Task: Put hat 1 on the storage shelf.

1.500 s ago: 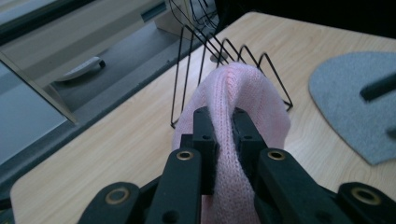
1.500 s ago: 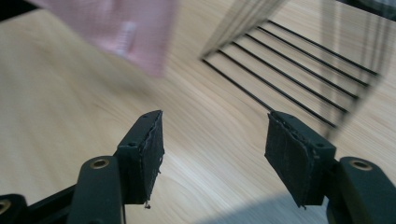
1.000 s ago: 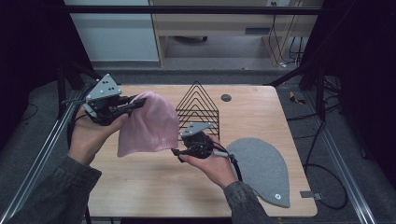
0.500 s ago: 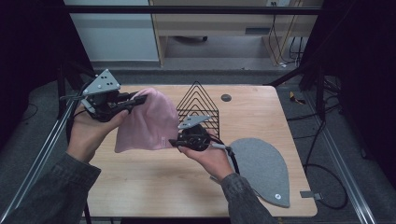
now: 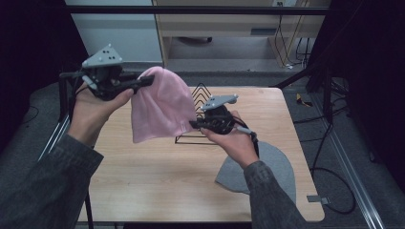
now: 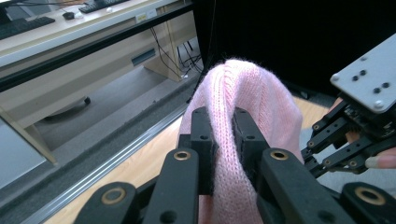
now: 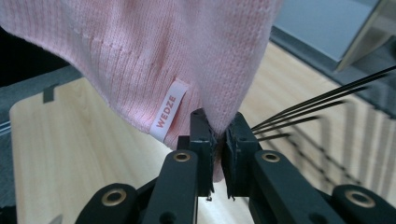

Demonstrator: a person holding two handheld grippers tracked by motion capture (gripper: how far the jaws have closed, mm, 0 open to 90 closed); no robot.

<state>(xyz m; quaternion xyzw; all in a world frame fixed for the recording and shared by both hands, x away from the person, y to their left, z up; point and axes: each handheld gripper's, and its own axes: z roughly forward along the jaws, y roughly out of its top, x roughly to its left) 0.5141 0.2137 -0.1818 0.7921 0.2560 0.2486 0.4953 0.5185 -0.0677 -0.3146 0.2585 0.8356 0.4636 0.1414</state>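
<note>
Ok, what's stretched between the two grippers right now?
The pink beanie, in the high view: the left gripper pinches its top, the right gripper its lower edge. The black wire rack stands behind it.

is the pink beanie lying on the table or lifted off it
Lifted. The pink beanie hangs above the table, pinched at its crown by the left tool and at its hem by the right tool.

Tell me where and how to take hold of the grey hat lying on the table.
Grip the grey hat at its straight lower edge near the table's front edge, coming from the person's side with a hand-held gripper held low. It lies flat, so a jaw probably has to slide under that edge; the rounded top offers less to pinch.
</note>
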